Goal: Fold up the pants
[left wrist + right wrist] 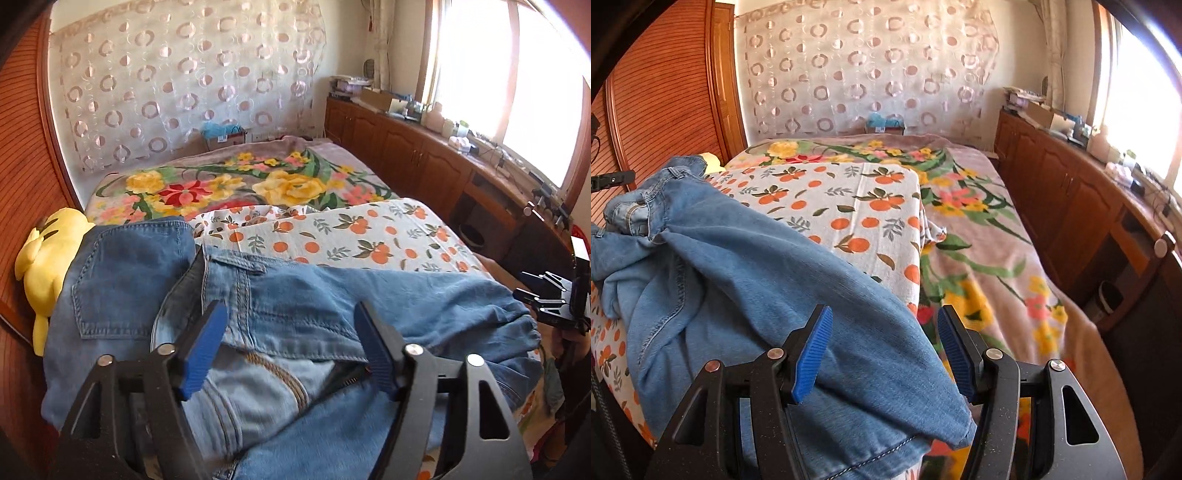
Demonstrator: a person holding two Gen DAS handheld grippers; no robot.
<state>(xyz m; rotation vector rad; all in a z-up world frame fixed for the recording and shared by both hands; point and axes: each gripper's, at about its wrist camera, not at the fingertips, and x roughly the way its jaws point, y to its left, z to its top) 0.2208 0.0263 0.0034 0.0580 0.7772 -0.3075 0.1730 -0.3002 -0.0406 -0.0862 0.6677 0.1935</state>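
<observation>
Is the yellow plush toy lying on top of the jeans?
No, the yellow plush toy lies beside the jeans, against the wooden wall, partly hidden behind their edge.

Sunlit window [517, 92] above wooden cabinets [399, 147], curtained wall [871, 70].

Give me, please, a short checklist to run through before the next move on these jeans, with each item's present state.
1. Left gripper free of the cloth: ok, its fingers stand apart above the waistband, pressing nothing.
2. Right gripper free: ok, its fingers stand apart over the leg end.
3. Jeans fully on the orange-print sheet: not ok, the leg hem reaches past the sheet's edge.
4. Jeans lying flat: not ok, the waist end is bunched and the leg wrinkled.
5. Yellow plush toy clear of the jeans: not ok, it lies against them.
6. Fly zipped: cannot tell.
</observation>
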